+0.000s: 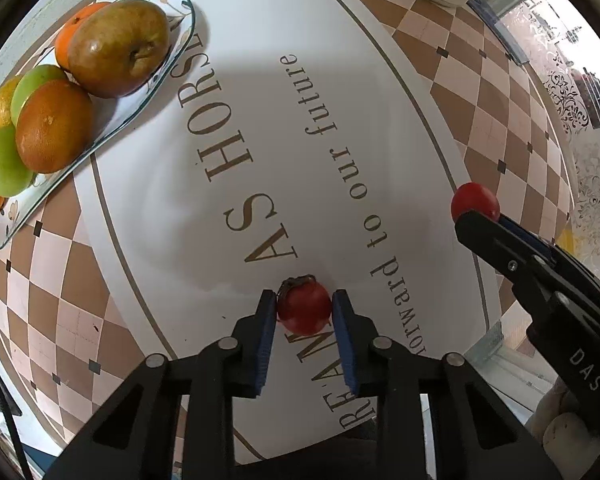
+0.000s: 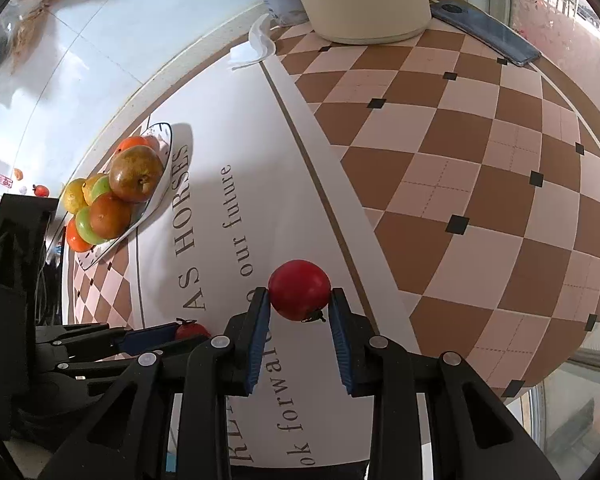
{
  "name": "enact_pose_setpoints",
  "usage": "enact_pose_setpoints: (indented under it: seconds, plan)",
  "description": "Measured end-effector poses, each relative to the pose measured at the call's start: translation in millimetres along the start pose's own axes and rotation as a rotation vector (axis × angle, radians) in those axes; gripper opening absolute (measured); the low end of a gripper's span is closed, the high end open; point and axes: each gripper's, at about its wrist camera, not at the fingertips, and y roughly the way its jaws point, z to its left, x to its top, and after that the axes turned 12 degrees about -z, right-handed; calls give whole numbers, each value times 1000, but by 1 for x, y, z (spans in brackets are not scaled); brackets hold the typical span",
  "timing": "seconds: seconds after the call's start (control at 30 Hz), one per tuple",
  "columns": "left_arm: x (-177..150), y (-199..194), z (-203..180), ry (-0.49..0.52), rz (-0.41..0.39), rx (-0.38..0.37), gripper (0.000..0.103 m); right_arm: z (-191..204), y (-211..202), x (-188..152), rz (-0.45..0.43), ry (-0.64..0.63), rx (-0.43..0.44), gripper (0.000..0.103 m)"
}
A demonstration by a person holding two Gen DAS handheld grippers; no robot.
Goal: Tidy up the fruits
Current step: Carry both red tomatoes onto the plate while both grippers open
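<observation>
The table (image 1: 480,92), checked in brown and pink with a white lettered oval, carried the fruit plate (image 1: 182,20) at its far left, heaped with a pear, oranges and green fruit. Both claws stood well apart from it, near the oval's right side. The left claw (image 1: 305,310) was clenched on a small red fruit (image 1: 305,312), the right claw (image 2: 300,300) on another red fruit (image 2: 299,289). The plate lay up and leftward from both, the left claw somewhat nearer, I judged.

free: lettered white mat (image 1: 236,128) centre | blocked: heaped fruit plate (image 1: 180,16) at edge, cream container (image 2: 364,4) behind
</observation>
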Motion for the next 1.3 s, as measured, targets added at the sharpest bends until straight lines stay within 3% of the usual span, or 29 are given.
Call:
enact_pose_setpoints:
  seconds: [0.33, 0.6, 0.93, 1.13, 1.3]
  plan:
    - [-6, -18, 38, -43, -30, -28, 25, 9, -8, -1, -13, 0, 8, 33]
    - [-8, -65, 91, -170, -112, -49, 25, 39, -14, 8, -28, -35, 64, 33]
    - [-9, -127, 186, -398, -222, -47, 25, 149, 10, 18, 20, -161, 237, 33]
    - [-5, -130, 235, -515, -236, -56, 25, 214, 43, 12, 90, -211, 333, 33]
    - [5, -117, 266, -572, -215, -69, 25, 247, 82, 8, 146, -222, 352, 33]
